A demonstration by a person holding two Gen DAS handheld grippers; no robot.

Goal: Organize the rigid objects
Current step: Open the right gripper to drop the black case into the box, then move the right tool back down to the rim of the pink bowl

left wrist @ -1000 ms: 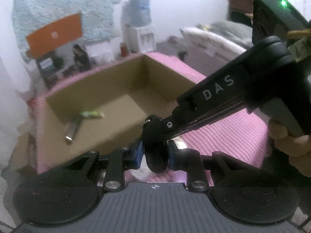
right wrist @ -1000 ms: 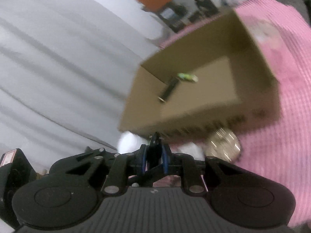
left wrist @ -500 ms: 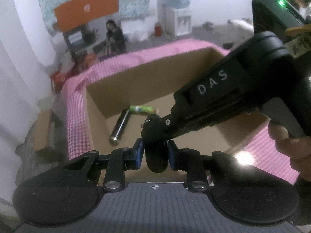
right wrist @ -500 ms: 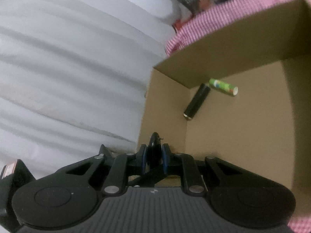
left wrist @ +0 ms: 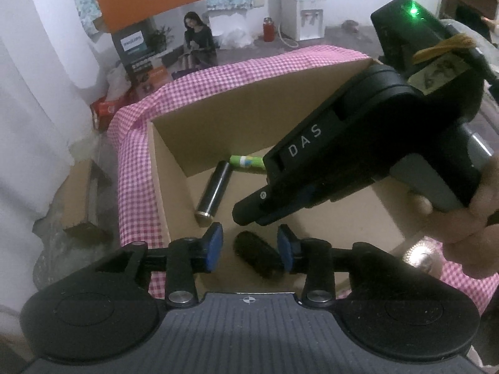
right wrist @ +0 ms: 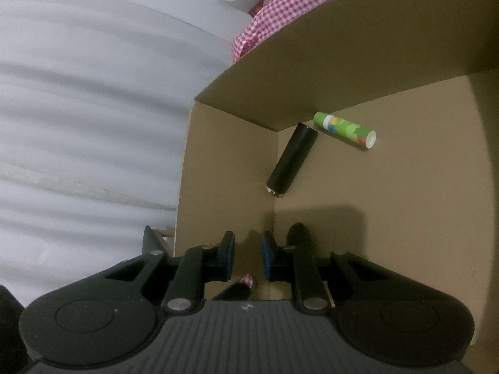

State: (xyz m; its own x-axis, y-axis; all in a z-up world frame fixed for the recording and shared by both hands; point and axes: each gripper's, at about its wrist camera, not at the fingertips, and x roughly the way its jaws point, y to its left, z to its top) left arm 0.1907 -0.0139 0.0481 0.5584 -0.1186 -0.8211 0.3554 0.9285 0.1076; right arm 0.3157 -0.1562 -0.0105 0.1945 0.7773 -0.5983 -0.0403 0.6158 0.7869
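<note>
Your left gripper (left wrist: 249, 246) w/ jaws just parted, dark oval object (left wrist: 257, 257) loose between pads, untouched, over 1 cardboard box (left wrist: 249, 106), your right gripper (right wrist: 248, 257) slightly apart, empty, inside box: 1 black cylinder (right wrist: 291, 160), 1 green tube (right wrist: 344, 130), near corner, on 1 pink check cloth (left wrist: 134, 168).

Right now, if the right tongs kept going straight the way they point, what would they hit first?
The right tongs would most likely meet the cardboard box's inner side wall, low by the floor seam, just left of the black cylinder; depth is hard to judge.
</note>
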